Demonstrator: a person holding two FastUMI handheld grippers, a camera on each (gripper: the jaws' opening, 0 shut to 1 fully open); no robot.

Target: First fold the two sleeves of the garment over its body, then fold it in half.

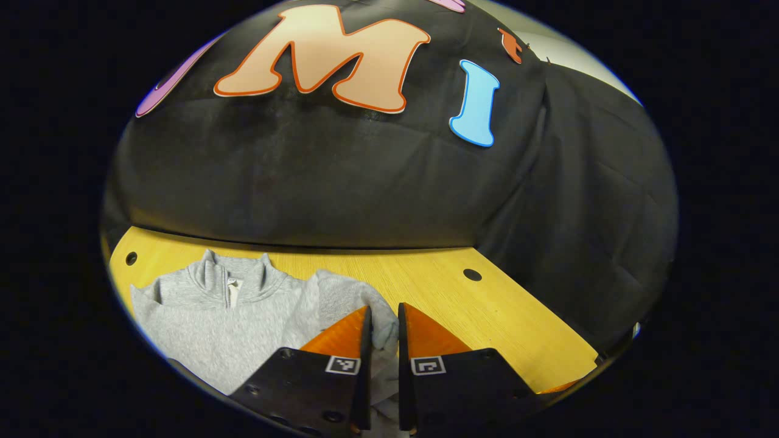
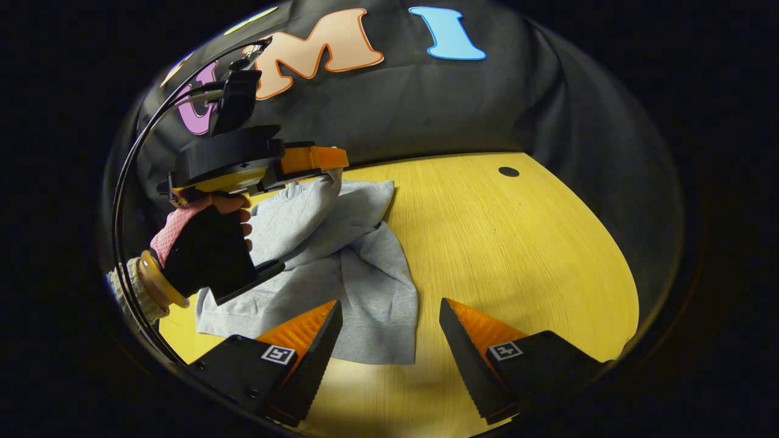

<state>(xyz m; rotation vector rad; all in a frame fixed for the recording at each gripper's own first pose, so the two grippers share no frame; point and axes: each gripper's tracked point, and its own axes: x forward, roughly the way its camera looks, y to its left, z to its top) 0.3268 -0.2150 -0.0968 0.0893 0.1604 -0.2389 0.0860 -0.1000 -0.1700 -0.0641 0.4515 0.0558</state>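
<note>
Pinching a sleeve (image 1: 380,325), left gripper (image 1: 384,316) jaws clamp soft, floppy sweatshirt (image 2: 365,274); right gripper (image 2: 389,310) jaws gape, grab the hem.

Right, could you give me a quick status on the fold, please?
Left gripper shut on grey sleeve, lifting it over sweater. Right gripper open, above the hem. Table unobstructed.

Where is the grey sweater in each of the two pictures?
Left gripper view: the grey sweater lies at lower left on the yellow table, its sleeve pinched between the left gripper fingers.
Right gripper view: the sweater sits left of centre, under the left gripper, beyond the open right gripper.
Shared landmark: the dark round hole in the tabletop.
</note>
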